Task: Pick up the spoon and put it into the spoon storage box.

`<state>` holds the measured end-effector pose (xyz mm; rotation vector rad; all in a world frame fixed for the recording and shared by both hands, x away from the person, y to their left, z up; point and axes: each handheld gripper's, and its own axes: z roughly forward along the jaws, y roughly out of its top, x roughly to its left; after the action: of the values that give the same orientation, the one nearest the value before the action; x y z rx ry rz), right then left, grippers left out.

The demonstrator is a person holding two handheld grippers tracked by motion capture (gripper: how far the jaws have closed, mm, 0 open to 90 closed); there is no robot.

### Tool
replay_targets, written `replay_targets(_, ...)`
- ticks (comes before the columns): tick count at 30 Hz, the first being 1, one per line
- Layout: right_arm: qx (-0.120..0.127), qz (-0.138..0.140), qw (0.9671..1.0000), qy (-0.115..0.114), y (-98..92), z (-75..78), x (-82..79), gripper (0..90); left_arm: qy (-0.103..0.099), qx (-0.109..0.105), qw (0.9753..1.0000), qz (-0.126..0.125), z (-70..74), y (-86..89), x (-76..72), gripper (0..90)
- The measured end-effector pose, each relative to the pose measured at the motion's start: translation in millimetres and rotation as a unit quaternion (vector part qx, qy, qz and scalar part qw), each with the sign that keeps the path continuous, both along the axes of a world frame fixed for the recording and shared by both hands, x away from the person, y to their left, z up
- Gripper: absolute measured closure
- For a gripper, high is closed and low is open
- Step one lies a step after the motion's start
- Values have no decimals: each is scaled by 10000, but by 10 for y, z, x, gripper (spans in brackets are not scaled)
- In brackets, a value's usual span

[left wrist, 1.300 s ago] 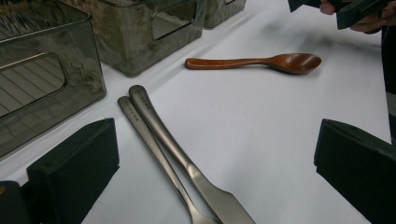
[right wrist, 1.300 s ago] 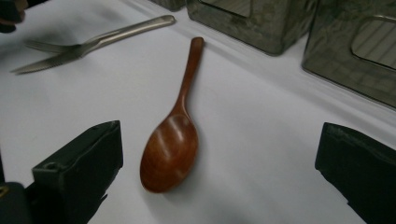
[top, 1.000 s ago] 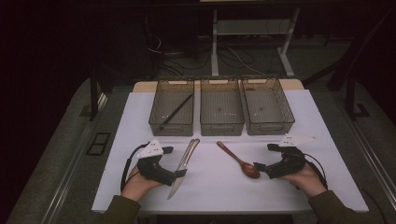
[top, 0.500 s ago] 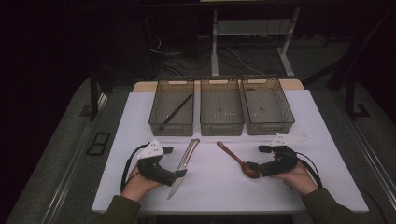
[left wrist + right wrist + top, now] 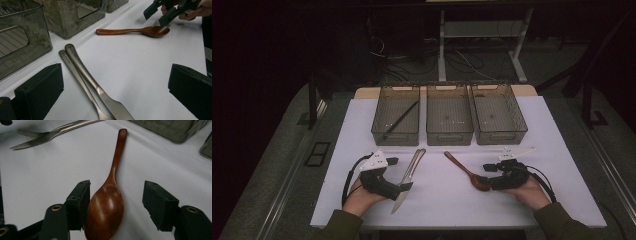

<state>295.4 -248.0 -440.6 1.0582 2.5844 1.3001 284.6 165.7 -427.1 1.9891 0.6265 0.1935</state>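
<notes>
The room is dark all around, with a grey floor (image 5: 272,165) and black cables (image 5: 462,60) lying by the white legs of a stand (image 5: 442,45) at the back. In the middle sits a big white tabletop (image 5: 452,210).

Three see-through grey plastic bins (image 5: 449,120) stand side by side at the far part of the tabletop. The left bin holds a thin black stick (image 5: 401,120).

A silver metal knife (image 5: 100,92) and a silver metal fork (image 5: 75,75) lie close together on the white top, just in front of the left bin. The left claw (image 5: 404,186) rests on the tabletop beside them, and in the left gripper view its two black jaws are spread wide with both handles lying between them.

A long brown wooden spoon (image 5: 108,200) lies flat on the tabletop, in front of the middle bin. The right claw (image 5: 116,205) is spread open around the spoon's bowl. One jaw is right next to the bowl and the other jaw is apart from it.
</notes>
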Motion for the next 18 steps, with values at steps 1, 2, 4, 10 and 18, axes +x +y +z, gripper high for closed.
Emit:
replay_targets(1,-3,13,10000,22,4,-4,-3,405,0,2,10000,-1,0,0,0,0)
replay_targets(2,-9,28,10000,22,7,-7,-4,412,0,4,10000,0,0,0,0,0)
replay_targets(4,-54,73,9999,47,11,-19,-6,426,-1,4,10000,-4,-1,0,0,0)
replay_targets(10,-114,148,9997,135,29,-51,-15,456,14,2,10000,-70,-6,-9,-3,0)
replay_targets(18,-199,235,9994,179,63,-86,-28,495,11,2,9999,-107,-8,-14,-5,0)
